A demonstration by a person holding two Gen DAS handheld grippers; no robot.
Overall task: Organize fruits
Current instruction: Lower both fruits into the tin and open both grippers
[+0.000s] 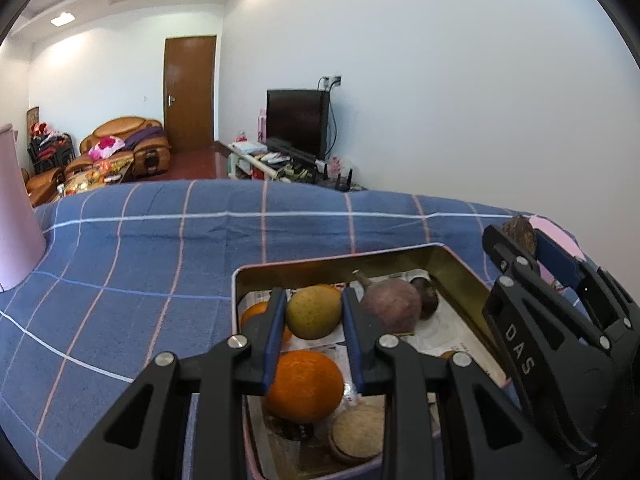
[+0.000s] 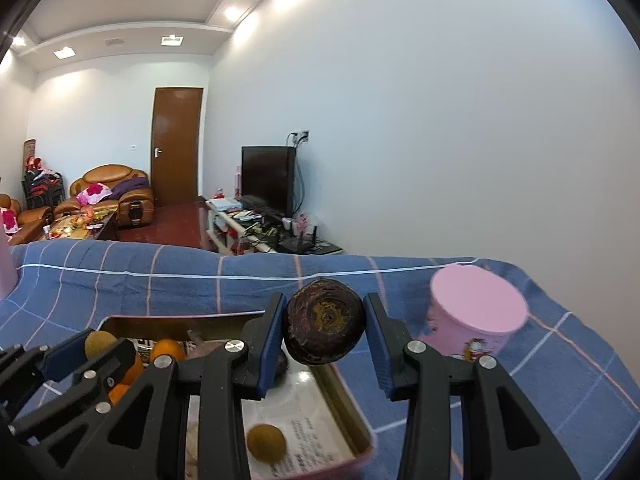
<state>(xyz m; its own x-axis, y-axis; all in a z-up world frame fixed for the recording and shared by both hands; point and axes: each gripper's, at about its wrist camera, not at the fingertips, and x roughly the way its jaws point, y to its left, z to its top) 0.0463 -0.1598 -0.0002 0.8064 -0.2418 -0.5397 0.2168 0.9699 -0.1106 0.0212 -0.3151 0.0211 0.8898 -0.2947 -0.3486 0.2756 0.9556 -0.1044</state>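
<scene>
**Right tongs carried a dark fruit above the tin's corner**

The right gripper (image 2: 324, 330) had its blue pads closed against both sides of a dark, rough-skinned fruit (image 2: 324, 322), held clear above the far right corner of the tin tray (image 2: 344, 404). The left gripper (image 1: 314, 312) hung over the same tray with its pads parted around a yellow-green fruit (image 1: 314, 312), though whether they touched it could not be told. An orange (image 1: 304, 384) lay at six o'clock from that fruit, a purple fruit (image 1: 390, 306) at three o'clock.

From the held fruit, the pink tub (image 2: 478, 312) stood at three o'clock on the blue checked cloth (image 2: 120, 280), lid on. To do this step well, the grip probably needed to stay light and level, since round fruit rolls. Wherever it went, lowering fully before opening would have been wise.
</scene>
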